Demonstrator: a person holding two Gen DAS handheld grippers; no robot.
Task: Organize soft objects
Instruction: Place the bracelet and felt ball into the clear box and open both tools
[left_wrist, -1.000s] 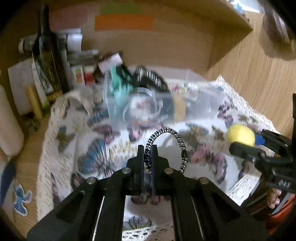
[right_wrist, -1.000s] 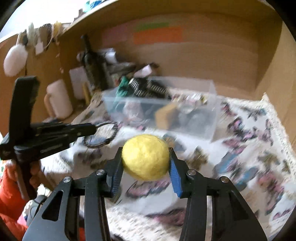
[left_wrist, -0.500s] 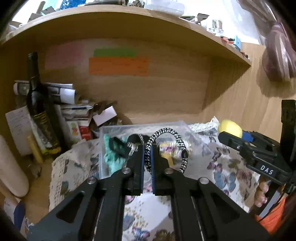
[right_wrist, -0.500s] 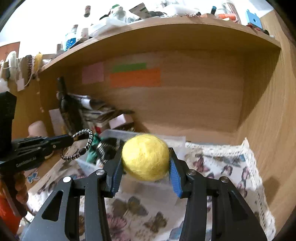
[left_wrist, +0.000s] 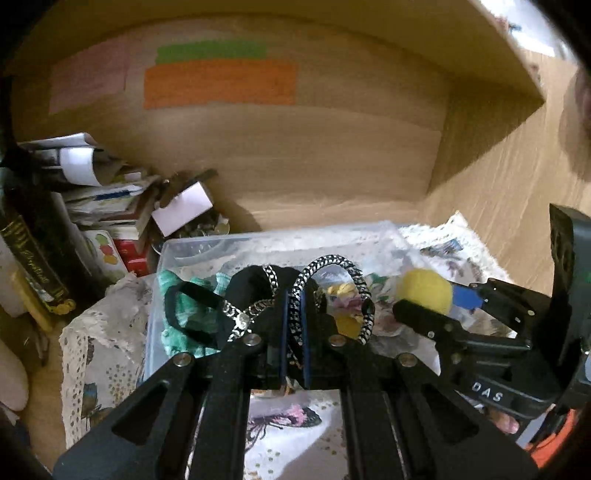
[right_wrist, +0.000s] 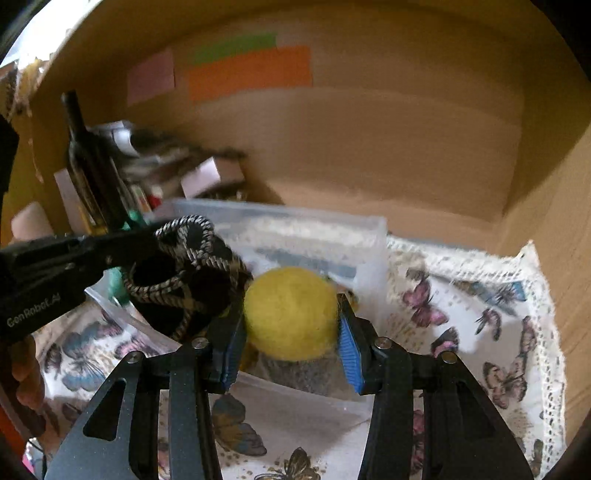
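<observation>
My left gripper (left_wrist: 294, 306) is shut on a black-and-white braided hair tie (left_wrist: 334, 263) and holds it over the clear plastic box (left_wrist: 192, 245); it also shows in the right wrist view (right_wrist: 184, 236). My right gripper (right_wrist: 290, 321) is shut on a yellow felt ball (right_wrist: 291, 313), held over the right part of the box (right_wrist: 369, 229); the ball shows in the left wrist view (left_wrist: 426, 290). The box holds a teal cloth (left_wrist: 173, 295), black bands and other small soft items.
The box stands on a butterfly-print cloth (right_wrist: 480, 314) inside a wooden alcove. A dark bottle (right_wrist: 86, 158), papers and small boxes (left_wrist: 110, 206) crowd the back left. The wooden side wall (right_wrist: 561, 221) is close on the right.
Both grippers have moved forward and down, from above the cloth to over the box. The hair tie and the yellow ball are still held.
</observation>
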